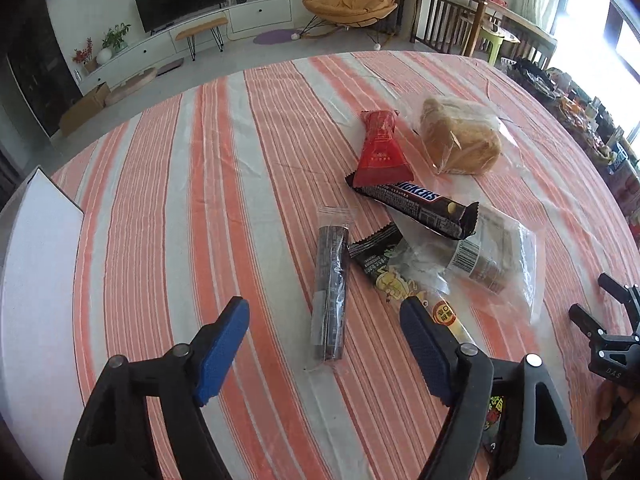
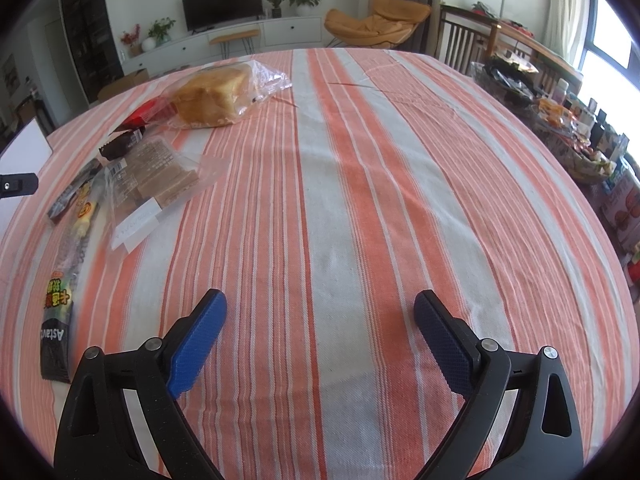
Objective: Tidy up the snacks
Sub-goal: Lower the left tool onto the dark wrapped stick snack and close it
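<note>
- My left gripper point(image 1: 324, 322) stands part open with nothing in it; the blue pads point(image 1: 222, 350) press on no wrapper, and the dark roll in a clear sleeve point(image 1: 330, 294) lies on the cloth in line with the gap between them, so I judge that is the piece I am lined up on
- My right gripper point(image 2: 320, 334) is spread wide and empty over bare striped tablecloth point(image 2: 360, 184), well clear of the pile; I read that as waiting out of the way
- Taking the Snickers bar point(image 1: 416, 208) as landmark: the snacks lie in a loose heap around it, unsorted
- The red wrapped snack point(image 1: 380, 148) touches the bar's far end, and the bagged bread loaf point(image 1: 460, 140) sits just beyond, off to the right
- The clear bag of brown wafer slabs point(image 1: 492, 256) lies under the bar's near end, and the dark green printed packet point(image 1: 390, 272) is tucked against that bag, running under my right-hand pad
- The roll lies near the bar on its near left side, apart from the others, which makes it the easy pick
- A white box point(image 1: 40, 280) stands at the table's left edge, well apart from the bar; likely where snacks go, though I cannot see inside
- Only the left view reads the bar's name and shows the roll; only the right view shows the long black packet marked Astav point(image 2: 60, 320) lying clear on the cloth, and baskets of goods point(image 2: 576, 148) beside the table's right edge
</note>
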The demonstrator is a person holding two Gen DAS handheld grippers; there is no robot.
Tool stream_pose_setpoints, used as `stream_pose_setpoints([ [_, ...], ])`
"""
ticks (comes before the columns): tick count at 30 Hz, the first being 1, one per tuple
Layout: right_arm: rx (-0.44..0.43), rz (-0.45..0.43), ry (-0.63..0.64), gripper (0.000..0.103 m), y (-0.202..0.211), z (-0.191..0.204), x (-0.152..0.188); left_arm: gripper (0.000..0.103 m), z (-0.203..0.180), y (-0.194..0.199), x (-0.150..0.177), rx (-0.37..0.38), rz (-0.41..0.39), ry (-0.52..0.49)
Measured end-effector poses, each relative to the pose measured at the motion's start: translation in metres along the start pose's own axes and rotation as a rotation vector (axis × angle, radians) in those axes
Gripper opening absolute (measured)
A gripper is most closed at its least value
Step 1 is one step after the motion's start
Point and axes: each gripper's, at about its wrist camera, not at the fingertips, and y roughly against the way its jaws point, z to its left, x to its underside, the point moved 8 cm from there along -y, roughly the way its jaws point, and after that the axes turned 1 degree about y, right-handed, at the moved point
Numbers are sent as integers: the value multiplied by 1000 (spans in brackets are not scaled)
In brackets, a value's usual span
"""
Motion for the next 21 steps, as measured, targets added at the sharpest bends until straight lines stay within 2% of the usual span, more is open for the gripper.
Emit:
stream_pose_setpoints([
  [3, 0, 0, 0, 97, 0, 0, 0, 55, -1, -24, 1, -14, 46, 8],
  [5, 0, 0, 0, 97, 0, 0, 0, 23, 0, -31, 6, -1, 46, 26],
  [6, 0, 0, 0, 97, 0, 0, 0, 19, 2, -28, 6, 22, 23, 44],
  [11, 0, 0, 0, 97, 0, 0, 0, 18, 29, -11, 32, 5, -10, 108],
  [15, 0, 0, 0, 97, 0, 0, 0, 18, 63, 13, 79, 16, -13, 189],
  [21, 0, 0, 0, 97, 1, 0, 0, 19, 87, 45, 156, -17, -20, 221],
])
